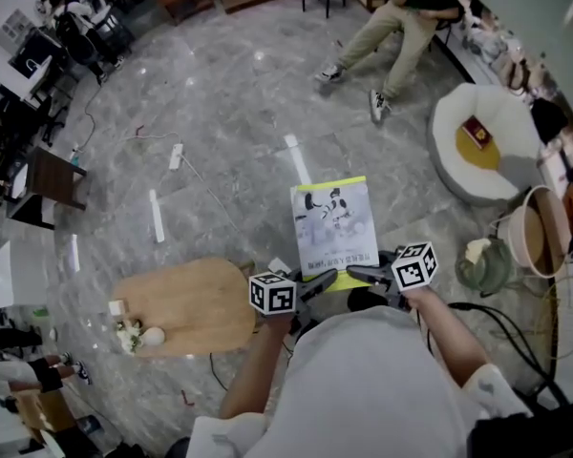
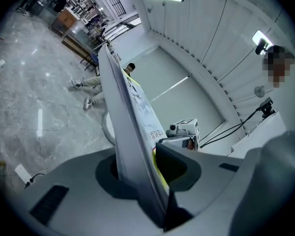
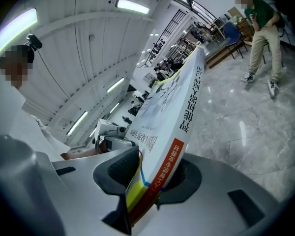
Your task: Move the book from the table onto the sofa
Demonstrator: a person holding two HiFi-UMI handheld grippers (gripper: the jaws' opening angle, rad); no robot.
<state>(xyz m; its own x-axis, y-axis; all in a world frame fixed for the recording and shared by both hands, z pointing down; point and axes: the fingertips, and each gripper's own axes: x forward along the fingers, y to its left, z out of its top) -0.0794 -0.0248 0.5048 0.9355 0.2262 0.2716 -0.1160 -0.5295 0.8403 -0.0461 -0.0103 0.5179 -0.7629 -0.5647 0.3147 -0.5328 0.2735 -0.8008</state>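
A thin book (image 1: pixel 334 219) with a pale illustrated cover and yellow edge hangs flat above the floor, carried between both grippers. My left gripper (image 1: pixel 321 284) is shut on its near left corner, and my right gripper (image 1: pixel 361 275) is shut on its near right corner. In the left gripper view the book (image 2: pixel 130 127) stands edge-on between the jaws. Its orange and white spine (image 3: pixel 179 132) is pinched in the right gripper view. The white round sofa (image 1: pixel 463 156), with a small red book on a yellow cushion, lies to the right.
A small wooden table (image 1: pixel 186 303) with a few small white objects stands at lower left. A person sits on a chair (image 1: pixel 401 17) ahead. A basket (image 1: pixel 535 232) and a glass jar (image 1: pixel 482 265) stand at the right. Cables and a power strip (image 1: pixel 176 156) lie on the marble floor.
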